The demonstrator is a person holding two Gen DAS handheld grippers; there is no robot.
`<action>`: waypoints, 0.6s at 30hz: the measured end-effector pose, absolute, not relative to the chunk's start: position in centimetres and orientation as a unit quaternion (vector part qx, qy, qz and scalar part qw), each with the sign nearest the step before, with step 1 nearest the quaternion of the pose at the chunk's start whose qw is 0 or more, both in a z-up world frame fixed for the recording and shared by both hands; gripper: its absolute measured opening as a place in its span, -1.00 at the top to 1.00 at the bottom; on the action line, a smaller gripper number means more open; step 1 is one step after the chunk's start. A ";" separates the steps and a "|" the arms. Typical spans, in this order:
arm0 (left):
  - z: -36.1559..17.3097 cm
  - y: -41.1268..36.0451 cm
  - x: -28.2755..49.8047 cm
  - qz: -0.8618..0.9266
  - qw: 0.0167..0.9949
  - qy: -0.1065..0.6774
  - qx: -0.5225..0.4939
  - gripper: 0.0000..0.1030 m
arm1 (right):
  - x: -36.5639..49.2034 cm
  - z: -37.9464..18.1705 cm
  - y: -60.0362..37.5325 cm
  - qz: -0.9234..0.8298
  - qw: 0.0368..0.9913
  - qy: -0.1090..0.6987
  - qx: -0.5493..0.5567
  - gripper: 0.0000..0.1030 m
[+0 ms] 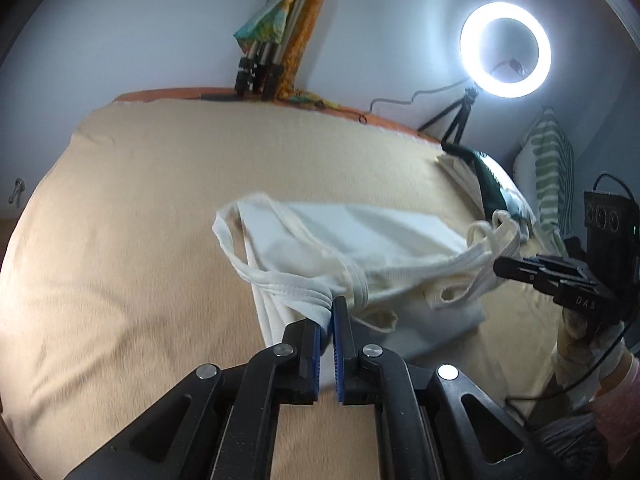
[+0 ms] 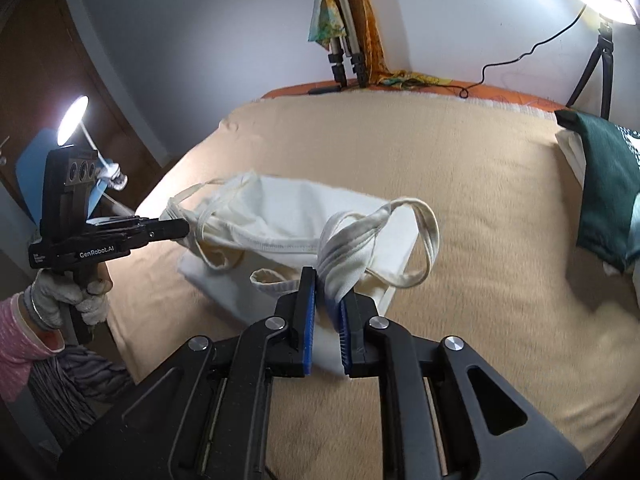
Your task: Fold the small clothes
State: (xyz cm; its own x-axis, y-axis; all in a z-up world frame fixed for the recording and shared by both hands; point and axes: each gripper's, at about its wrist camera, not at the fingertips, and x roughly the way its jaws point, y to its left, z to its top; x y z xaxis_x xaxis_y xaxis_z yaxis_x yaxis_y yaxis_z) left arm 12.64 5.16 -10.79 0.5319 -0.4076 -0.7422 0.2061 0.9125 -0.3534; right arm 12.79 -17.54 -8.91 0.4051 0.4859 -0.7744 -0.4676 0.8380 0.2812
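A small white tank top (image 1: pixel 360 240) (image 2: pixel 288 216) hangs stretched between both grippers over the tan blanket (image 1: pixel 140 220) (image 2: pixel 480 200). My left gripper (image 1: pixel 329 312) is shut on the garment's ribbed edge; in the right wrist view the left gripper (image 2: pixel 176 230) grips the cloth's left end. My right gripper (image 2: pixel 328 284) is shut on a bunched strap of the tank top, and shows as the right gripper (image 1: pixel 500 268) at the cloth's right end in the left wrist view. Under the lifted part, more white cloth (image 2: pixel 224 280) rests on the blanket.
A dark green garment (image 2: pixel 608 184) lies on a white pile at the bed's right side. A ring light (image 1: pixel 505 50) on a tripod stands by the back wall, with tripod legs (image 1: pixel 260 68) leaning at the far edge. A striped pillow (image 1: pixel 552 168) sits at right. A lamp (image 2: pixel 72 120) glows at left.
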 end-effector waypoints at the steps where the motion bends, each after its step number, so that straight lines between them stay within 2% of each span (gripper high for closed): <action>1: -10.8 5.1 12.1 -0.179 0.866 0.455 -0.108 0.95 | 12.3 -9.0 -17.7 0.282 0.838 0.467 0.004 0.72; 2: -10.8 5.1 11.3 -0.181 0.864 0.459 -0.101 0.83 | 11.7 -9.1 -17.9 0.278 0.835 0.474 -0.003 0.67; 4: -10.5 5.2 9.7 -0.183 0.863 0.462 -0.092 0.77 | 11.0 -9.1 -18.7 0.271 0.827 0.492 -0.002 0.55; 10: -7.4 6.2 7.5 -0.199 0.872 0.435 -0.103 0.70 | 8.9 -6.1 -20.8 0.294 0.827 0.476 0.050 0.55; 13: -6.3 5.8 9.0 -0.188 0.883 0.420 -0.093 0.69 | 9.5 -5.4 -20.2 0.286 0.837 0.463 0.058 0.55; 18: -7.9 5.0 13.9 -0.164 0.876 0.443 -0.099 0.64 | 11.7 -7.1 -17.6 0.272 0.833 0.477 0.074 0.55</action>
